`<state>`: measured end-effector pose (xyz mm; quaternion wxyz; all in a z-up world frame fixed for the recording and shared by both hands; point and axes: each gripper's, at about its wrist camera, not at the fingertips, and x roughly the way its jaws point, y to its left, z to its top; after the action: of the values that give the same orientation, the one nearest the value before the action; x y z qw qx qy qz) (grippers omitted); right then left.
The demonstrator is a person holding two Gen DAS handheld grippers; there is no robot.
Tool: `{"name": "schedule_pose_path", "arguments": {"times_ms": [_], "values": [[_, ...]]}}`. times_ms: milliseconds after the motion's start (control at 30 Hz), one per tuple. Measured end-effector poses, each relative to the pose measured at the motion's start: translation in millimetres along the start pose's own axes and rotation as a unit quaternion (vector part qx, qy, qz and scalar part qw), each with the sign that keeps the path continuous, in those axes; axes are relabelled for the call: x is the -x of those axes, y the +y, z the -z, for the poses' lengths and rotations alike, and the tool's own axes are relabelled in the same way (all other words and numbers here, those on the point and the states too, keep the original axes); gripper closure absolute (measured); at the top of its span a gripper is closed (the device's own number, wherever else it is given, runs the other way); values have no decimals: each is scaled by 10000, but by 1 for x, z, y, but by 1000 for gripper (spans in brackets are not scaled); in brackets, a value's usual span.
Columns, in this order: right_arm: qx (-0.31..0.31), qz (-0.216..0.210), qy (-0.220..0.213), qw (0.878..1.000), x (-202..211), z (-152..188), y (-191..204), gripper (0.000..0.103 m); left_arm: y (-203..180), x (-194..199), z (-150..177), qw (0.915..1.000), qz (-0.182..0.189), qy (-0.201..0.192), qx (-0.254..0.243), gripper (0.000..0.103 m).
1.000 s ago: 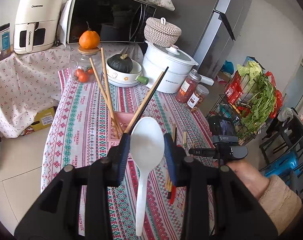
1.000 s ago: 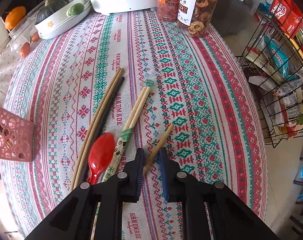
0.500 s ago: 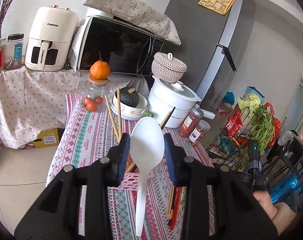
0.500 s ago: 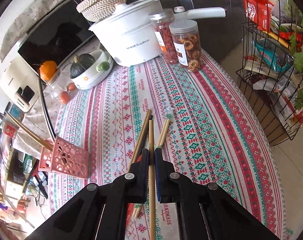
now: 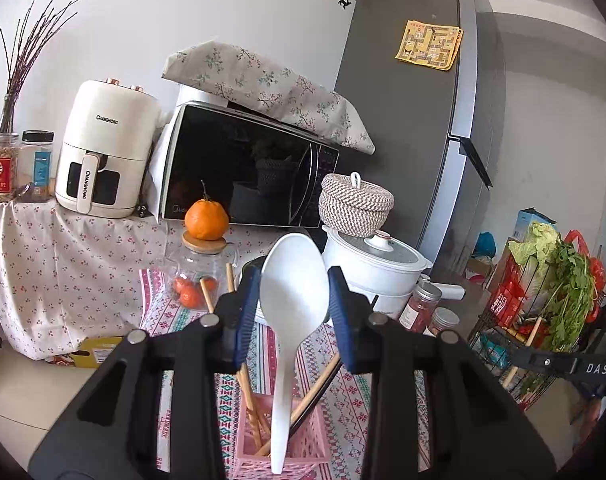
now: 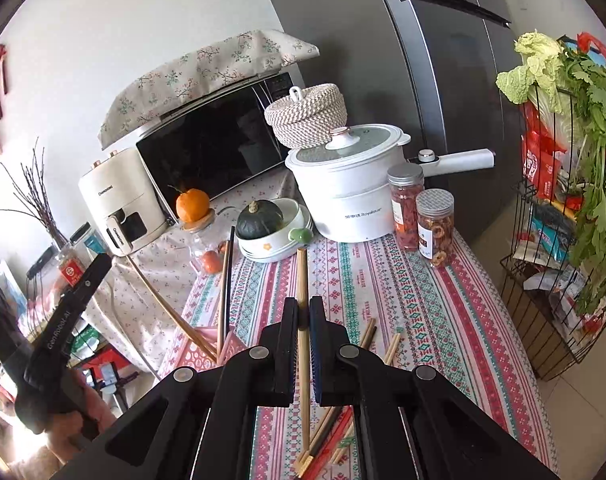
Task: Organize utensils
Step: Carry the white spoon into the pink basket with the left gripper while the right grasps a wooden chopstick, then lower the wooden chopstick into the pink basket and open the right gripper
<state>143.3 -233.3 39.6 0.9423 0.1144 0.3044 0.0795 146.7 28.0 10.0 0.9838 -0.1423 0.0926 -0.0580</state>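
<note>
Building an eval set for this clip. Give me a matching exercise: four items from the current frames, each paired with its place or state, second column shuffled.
Items:
1. white spoon
2. single wooden chopstick
3. orange
4. woven lidded basket

Places/states:
A. sits on a glass jar's lid
B. clamped in the right gripper
C. held in the left gripper, handle down over the pink holder
D. by the white pot's lid, in front of the microwave

Pairs: 1-C, 2-B, 3-A, 4-D

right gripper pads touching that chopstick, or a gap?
Touching. In the right wrist view the right gripper has both pads pressed flat against the bamboo chopstick, no gap on either side.
</note>
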Motion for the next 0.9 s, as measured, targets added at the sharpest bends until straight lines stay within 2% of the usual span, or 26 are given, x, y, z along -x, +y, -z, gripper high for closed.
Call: {"name": "schedule_pose_path", "arguments": {"times_ms": [267,467,600,767,833,900], "values": [[-6,-111,-148,9998,-2,-11,6,98,5,-23,9,9998,-128,-125,-122,66],[97,-136,-193,9997,-9,-12,16,98,4,-30,23,9994,-139,45,-315,65],[100,-174,-220,9996,-11,-13,21,98,7,-26,22,9993,-118,239,-270,51],[88,-276,-352,9990,-4,-19,29,98,10,-13,15,9980,-137,577,-196,47],[115,-312,-455,9984,1,-22,33,98,14,-6,11,9969,-177,758,-75,40],[119,-390,-556,9976,7,-26,37,97,17,1,5,9953,-236,942,68,38]]}}
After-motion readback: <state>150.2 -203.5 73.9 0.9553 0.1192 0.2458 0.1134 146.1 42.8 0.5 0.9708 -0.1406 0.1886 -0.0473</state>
